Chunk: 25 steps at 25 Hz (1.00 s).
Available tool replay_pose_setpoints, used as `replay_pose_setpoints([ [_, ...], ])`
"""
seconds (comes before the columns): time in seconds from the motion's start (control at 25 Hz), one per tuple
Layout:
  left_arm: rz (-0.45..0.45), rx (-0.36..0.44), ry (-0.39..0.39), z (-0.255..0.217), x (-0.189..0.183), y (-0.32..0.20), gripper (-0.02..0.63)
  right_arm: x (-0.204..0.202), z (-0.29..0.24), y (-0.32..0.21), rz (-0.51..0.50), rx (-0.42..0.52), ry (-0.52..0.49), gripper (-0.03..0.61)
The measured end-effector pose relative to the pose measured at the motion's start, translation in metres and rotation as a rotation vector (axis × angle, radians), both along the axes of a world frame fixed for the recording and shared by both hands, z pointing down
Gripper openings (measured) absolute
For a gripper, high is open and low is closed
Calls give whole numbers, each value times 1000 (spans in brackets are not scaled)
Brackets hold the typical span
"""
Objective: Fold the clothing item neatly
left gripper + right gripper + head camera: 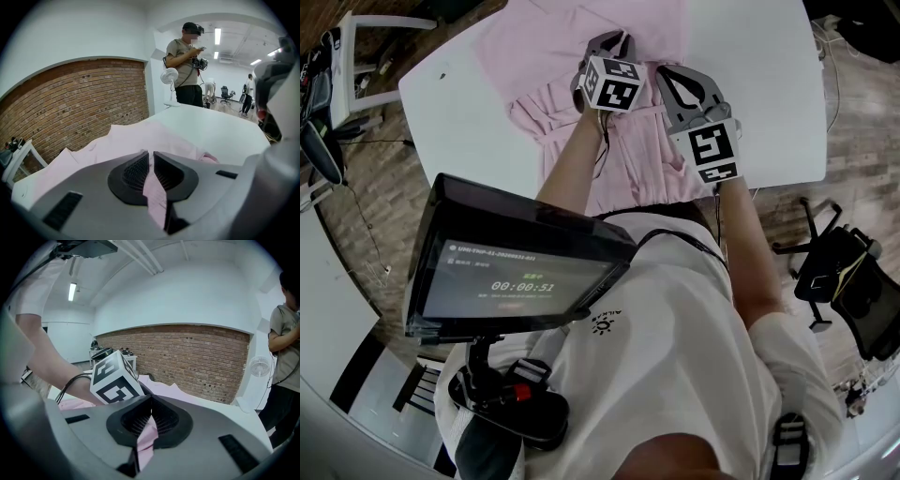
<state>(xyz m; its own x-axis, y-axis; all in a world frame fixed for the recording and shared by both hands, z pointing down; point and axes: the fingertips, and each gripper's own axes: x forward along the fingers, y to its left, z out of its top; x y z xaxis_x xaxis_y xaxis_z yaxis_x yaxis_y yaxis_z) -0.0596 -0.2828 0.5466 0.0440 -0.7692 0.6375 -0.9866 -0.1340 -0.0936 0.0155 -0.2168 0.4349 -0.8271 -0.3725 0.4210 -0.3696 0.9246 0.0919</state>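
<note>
Two grippers both clenched on the same pink garment [572, 42], which lies rumpled across the middle of a white table [469, 94], reaching from the far edge to the near edge in the head view; left gripper [615, 37] sits over the garment's middle with jaws nearly together, and the left gripper view shows a fold of the pink fabric [154, 192] pinched between its black ribbed pads [137, 169]; right gripper [662, 75] is just beside the left one, nearer the person, jaws closed tight on another fold of the fabric [146, 439] that hangs down between the pads [161, 418]; left gripper's marker cube [115, 380] fills the middle-left of the right gripper view, close to the right jaws, with the person's forearm [51, 366] behind it; rest of the garment [126, 140] lies spread flat ahead of the left jaws toward a brick wall [70, 103]; a standing person [187, 70] and a white fan [169, 76] are past the table's far end; a dark screen [516, 272] is mounted at the wearer's chest; a black office chair [844, 281] stands on the wood floor at the right
</note>
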Motion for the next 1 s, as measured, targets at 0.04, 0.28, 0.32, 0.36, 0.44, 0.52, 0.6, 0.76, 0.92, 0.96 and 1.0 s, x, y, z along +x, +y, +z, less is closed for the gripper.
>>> replay_pose_setpoints([
  [0.04, 7, -1, -2, 0, 2, 0, 35, 0, 0, 0, 1, 0, 1, 5],
  [0.28, 31, -10, -15, 4, 10, 3, 35, 1, 2, 1, 2, -3, 4, 5],
  [0.32, 35, -14, -20, 5, 10, 3, 35, 1, 2, 1, 2, -4, 4, 5],
  [0.36, 39, -17, -25, 6, 10, 4, 35, 1, 2, 1, 2, -4, 4, 5],
  [0.44, 46, -24, -36, 8, 11, 4, 35, 1, 2, 1, 2, -4, 4, 5],
  [0.52, 54, -29, -49, 11, 12, 3, 35, 2, 2, 1, 4, -6, 6, 5],
  [0.6, 65, -29, -58, 12, 13, 3, 35, 3, 3, 1, 6, -7, 9, 5],
  [0.76, 109, -33, -51, 15, 22, 4, 37, 5, 4, 1, 11, -9, 12, 5],
  [0.92, 172, -51, -11, 21, 37, 8, 96, 6, 6, 0, 14, -12, 14, 5],
  [0.96, 184, -56, 0, 22, 40, 10, 107, 6, 7, 0, 14, -13, 15, 5],
  [1.0, 194, -61, 11, 24, 43, 11, 114, 6, 8, -1, 14, -13, 17, 5],
])
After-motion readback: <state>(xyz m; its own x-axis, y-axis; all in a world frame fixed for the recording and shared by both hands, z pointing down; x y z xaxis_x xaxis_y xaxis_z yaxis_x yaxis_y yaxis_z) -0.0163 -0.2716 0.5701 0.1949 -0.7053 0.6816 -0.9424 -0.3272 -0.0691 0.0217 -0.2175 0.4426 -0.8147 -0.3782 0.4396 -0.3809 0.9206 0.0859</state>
